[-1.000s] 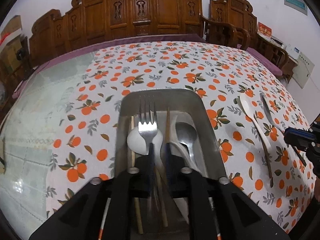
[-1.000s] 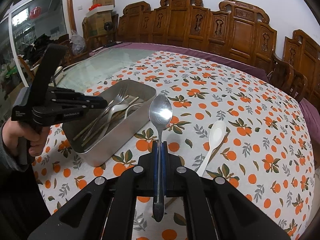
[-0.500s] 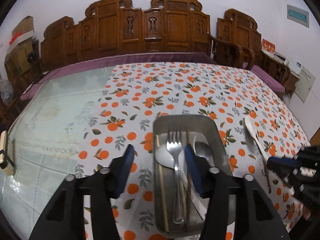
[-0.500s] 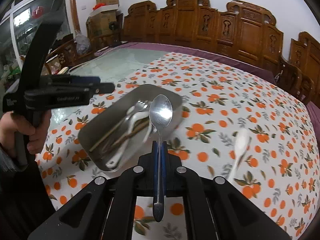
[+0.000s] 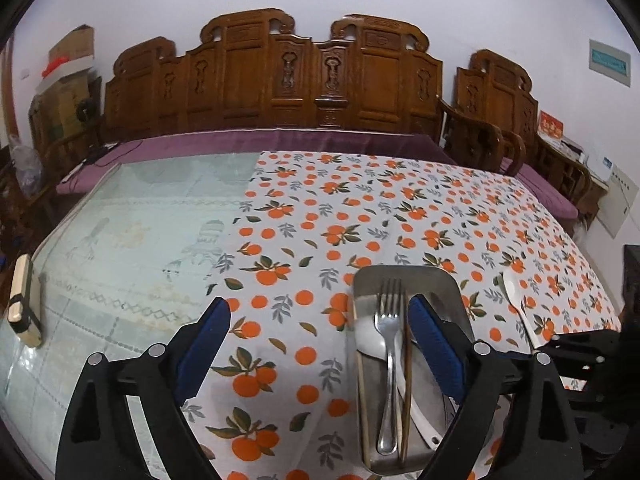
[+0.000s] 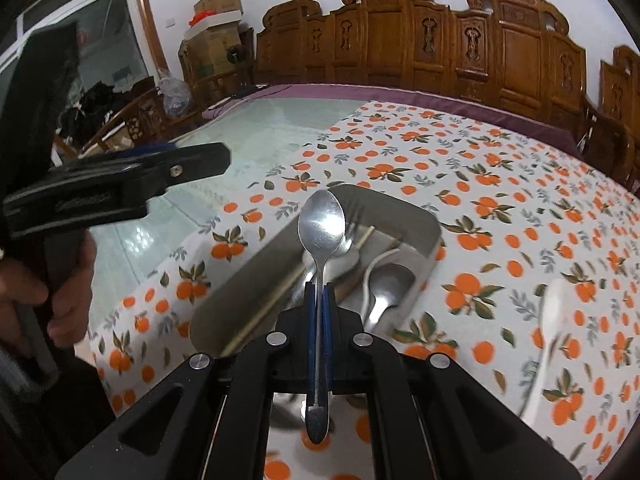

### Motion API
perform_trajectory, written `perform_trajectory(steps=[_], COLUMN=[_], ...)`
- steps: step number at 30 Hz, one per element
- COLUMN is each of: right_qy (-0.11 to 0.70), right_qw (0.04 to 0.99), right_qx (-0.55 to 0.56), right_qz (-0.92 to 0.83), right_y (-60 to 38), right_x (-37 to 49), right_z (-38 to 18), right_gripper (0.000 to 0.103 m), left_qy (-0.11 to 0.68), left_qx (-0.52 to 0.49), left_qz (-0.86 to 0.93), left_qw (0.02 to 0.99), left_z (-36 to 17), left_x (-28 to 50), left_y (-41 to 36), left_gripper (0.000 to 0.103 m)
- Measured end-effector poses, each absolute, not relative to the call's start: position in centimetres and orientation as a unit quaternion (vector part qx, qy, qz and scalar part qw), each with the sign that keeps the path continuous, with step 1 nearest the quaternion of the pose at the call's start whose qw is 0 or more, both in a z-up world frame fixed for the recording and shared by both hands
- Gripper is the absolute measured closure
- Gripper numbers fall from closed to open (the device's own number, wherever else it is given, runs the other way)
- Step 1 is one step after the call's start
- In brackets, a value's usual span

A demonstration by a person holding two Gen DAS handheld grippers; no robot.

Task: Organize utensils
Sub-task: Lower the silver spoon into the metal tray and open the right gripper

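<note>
A metal tray [image 5: 454, 292] sits on the orange-print tablecloth and holds a fork [image 5: 389, 320], chopsticks [image 5: 407, 392], a white spoon and a metal spoon. My left gripper [image 5: 318, 320] is open and empty, raised above the tray's left side. My right gripper [image 6: 319, 292] is shut on the handle of a steel spoon [image 6: 322, 224], whose bowl hangs over the tray [image 6: 424, 220]. The left gripper also shows in the right wrist view [image 6: 120, 184], held by a hand. A white spoon [image 5: 516, 300] lies on the cloth right of the tray; it is blurred in the right wrist view [image 6: 550, 336].
The tablecloth [image 5: 360, 216] covers the right part of a glass-topped table [image 5: 140, 216]. A small wooden block [image 5: 22, 300] lies at the table's left edge. Carved wooden chairs [image 5: 312, 76] line the far side. Boxes [image 6: 218, 4] are stacked in the back corner.
My left gripper opened wide, let go of the fork into the tray, and pulled back and up to the left. My right gripper carried the steel spoon left until it hangs over the tray.
</note>
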State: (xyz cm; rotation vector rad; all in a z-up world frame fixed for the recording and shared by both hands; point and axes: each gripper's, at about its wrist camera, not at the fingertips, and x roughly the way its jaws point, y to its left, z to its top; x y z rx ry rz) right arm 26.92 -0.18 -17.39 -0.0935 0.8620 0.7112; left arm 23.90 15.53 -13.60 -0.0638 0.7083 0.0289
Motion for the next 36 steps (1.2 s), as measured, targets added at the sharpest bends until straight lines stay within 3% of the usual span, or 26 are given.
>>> perform_trajectory(steps=[18, 32, 34, 36], right_qy=[0.457, 0.397, 0.392, 0.390], right_qw=[0.828, 0.867, 0.875, 0.882], right_qx=[-0.009, -0.038, -0.054, -0.065], right_qz=[0.325, 0.299, 0.278, 0.255], right_y=[3.2, -6.2, -8.7, -10.8], right_x=[30.0, 28.7, 28.9, 29.2], right_z=[-21.3, -17.1, -16.8, -16.9], right_gripper=[0.097, 0.097, 0.086, 0.081], left_qy=[0.351, 0.344, 0.342, 0.340], left_qx=[-0.033, -0.027, -0.024, -0.019], left_qz=[0.022, 0.000, -0.009, -0.017], left_qw=[0.936, 0.939, 0.939, 0.940], left_z=[-13.9, -13.6, -13.6, -13.6], left_x=[24.1, 24.0, 24.1, 24.1], left_y=[16.1, 12.0, 10.7, 9.4], left_gripper=[0.016, 0.016, 0.016, 0.016])
